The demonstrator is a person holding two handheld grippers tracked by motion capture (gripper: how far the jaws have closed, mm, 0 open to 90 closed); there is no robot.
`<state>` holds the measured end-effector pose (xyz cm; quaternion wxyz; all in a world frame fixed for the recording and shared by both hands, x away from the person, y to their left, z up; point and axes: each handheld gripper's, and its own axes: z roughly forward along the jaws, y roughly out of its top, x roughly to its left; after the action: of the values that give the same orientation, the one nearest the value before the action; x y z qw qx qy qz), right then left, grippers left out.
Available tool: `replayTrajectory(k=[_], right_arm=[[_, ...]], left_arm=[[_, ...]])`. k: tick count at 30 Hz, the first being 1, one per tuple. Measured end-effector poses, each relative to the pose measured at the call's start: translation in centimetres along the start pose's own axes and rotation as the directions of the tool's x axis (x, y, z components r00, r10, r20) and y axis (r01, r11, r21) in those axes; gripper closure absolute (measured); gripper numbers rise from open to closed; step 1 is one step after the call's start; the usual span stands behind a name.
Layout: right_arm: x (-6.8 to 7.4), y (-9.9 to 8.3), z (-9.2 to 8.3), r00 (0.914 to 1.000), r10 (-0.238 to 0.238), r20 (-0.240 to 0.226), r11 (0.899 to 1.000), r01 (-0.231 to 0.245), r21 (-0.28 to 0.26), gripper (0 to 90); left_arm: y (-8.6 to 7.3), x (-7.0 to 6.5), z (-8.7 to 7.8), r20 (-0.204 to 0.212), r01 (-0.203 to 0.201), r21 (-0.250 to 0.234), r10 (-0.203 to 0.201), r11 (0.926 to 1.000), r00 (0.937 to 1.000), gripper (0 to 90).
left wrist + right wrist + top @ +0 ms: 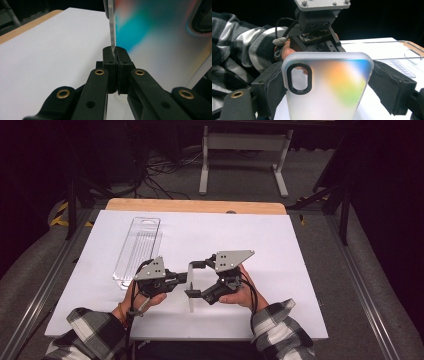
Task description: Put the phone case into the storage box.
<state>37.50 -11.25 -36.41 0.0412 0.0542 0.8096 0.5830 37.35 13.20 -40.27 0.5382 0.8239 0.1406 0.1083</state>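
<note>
A translucent phone case (329,85) with a rainbow sheen and a black-ringed camera cutout stands upright between my right gripper's two padded jaws. That right gripper (329,105) presses on the case's two long sides. In the high view the case (190,287) appears edge-on at the front middle of the white sheet, with the right gripper (192,280) around it. My left gripper (115,53) is shut on the thin edge of the case (155,37), pinching its rim. From above, the left gripper (181,279) meets the case from the left.
A clear plastic package tray (137,251) lies on the white sheet (280,245) at the left, behind the left hand; it is also at the right in the right gripper view (409,58). A wooden table edge (195,206) runs along the back.
</note>
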Motion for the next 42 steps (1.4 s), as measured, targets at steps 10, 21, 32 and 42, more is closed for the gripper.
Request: replayTrajectory(k=[10,21,32,42], right_arm=[[0.1,-0.2,0.1,0.9976,0.006,0.069,1.0,-0.008,0.029,16.7],[0.3,-0.1,-0.9,0.9859,0.046,0.161,0.999,-0.046,-0.007,10.9],[1.1,-0.7,-2.8,0.9485,0.031,0.315,0.999,-0.042,0.028,13.9],[1.1,-2.3,-4.1,0.9148,0.043,0.401,0.995,-0.077,0.068,14.1]], left_arm=[[0.7,-1.0,-0.1,-0.147,-0.029,0.087,0.041,0.9958,0.9882,88.6],[0.8,-0.7,-0.4,-0.234,-0.019,0.114,0.045,0.9933,0.9712,88.6],[0.9,-0.3,-1.2,-0.313,0.015,0.101,0.017,0.9948,0.9496,88.6],[1.3,0.2,-2.4,-0.377,0.059,0.059,-0.033,0.9965,0.9256,88.5]])
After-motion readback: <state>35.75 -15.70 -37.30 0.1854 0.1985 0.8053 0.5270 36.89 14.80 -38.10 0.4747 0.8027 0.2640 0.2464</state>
